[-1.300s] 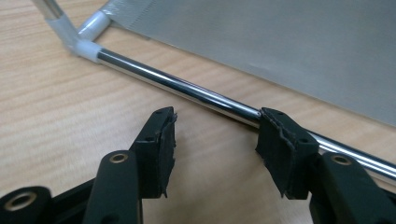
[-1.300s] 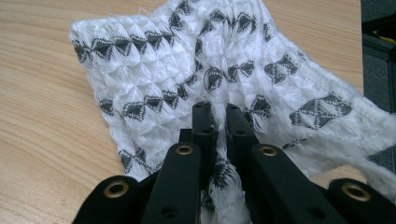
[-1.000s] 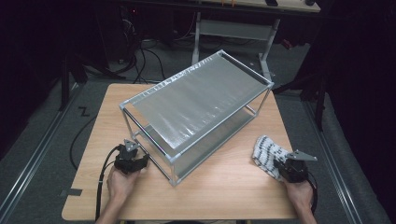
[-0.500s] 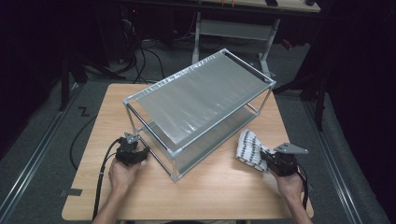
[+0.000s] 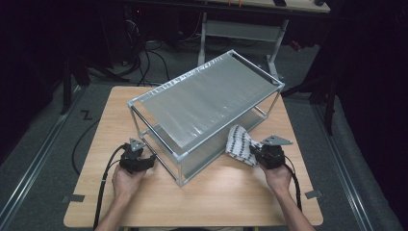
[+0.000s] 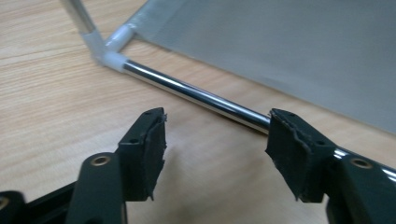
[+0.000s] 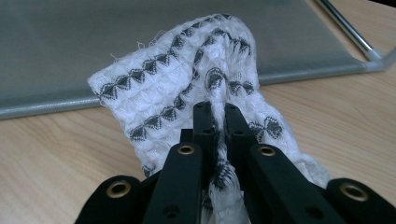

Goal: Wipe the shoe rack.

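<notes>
Cloth (image 7: 187,93), one, sits pinched in the right gripper (image 7: 218,116) at the rack's (image 5: 207,96) four o'clock; left gripper (image 6: 215,135), just widening, gapes empty.

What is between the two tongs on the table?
The near corner of the metal rack stands between the left tongs and the right tongs in the high view.

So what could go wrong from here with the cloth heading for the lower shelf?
The right hand-held gripper pinches only a fold of the cloth, so it may slip out or bunch. The loose end could snag on the rack's front rail. The left hand-held gripper has just been opening with nothing between its jaws, so the rack may slide if pushed.
</notes>
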`<state>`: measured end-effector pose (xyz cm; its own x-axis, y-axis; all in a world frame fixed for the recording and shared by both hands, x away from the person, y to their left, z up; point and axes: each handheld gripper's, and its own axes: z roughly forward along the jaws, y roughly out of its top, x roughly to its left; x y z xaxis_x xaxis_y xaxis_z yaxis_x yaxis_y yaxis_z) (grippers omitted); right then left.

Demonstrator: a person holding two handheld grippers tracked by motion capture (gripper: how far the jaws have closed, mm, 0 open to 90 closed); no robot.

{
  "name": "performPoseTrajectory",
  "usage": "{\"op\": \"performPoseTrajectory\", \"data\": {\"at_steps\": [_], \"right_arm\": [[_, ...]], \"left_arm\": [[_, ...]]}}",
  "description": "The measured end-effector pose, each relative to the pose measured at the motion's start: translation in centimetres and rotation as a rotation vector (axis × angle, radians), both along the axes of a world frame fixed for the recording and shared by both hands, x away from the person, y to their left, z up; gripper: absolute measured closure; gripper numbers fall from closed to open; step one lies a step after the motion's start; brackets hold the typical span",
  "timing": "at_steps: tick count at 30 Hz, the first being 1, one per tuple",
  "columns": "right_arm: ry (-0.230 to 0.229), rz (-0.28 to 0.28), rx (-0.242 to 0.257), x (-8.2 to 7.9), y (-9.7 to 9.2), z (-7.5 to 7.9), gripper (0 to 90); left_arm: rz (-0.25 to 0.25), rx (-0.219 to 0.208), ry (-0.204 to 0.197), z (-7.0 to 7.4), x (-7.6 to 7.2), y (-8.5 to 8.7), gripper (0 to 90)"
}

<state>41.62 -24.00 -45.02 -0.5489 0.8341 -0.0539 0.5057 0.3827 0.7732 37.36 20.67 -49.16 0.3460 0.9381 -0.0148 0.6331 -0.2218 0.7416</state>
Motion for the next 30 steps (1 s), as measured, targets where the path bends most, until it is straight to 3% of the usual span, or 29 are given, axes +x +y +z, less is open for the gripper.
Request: {"op": "performPoseTrajectory", "data": {"at_steps": [5, 11, 16, 19, 23, 27, 30], "right_arm": [[0.008, 0.000, -0.009, 1.3, 1.7, -1.0, 86.5], [0.012, -0.006, -0.016, 2.4, 3.2, -1.6, 86.5], [0.010, -0.002, -0.040, 3.0, 4.5, -1.5, 86.5], [0.009, 0.002, -0.047, 3.3, 5.0, -1.5, 86.5], [0.004, 0.003, -0.059, 3.7, 5.9, -1.4, 86.5], [0.018, -0.001, -0.064, 4.0, 6.4, -1.9, 86.4], [0.025, 0.010, -0.087, 4.1, 6.9, -2.3, 86.4]], "left_arm": [[-0.053, -0.008, 0.002, 0.6, -2.7, -0.7, 34.5], [-0.118, -0.021, -0.002, 0.9, -4.9, -2.0, 32.9], [-0.133, -0.077, -0.024, 1.2, -7.1, -2.5, 31.1], [-0.148, -0.075, -0.029, 1.2, -8.2, -3.0, 30.5], [-0.184, -0.071, -0.045, 1.7, -8.6, -4.4, 30.1], [-0.234, -0.124, -0.044, 1.8, -8.5, -5.7, 32.8], [-0.245, -0.118, -0.053, 1.8, -8.4, -6.6, 34.5]]}}
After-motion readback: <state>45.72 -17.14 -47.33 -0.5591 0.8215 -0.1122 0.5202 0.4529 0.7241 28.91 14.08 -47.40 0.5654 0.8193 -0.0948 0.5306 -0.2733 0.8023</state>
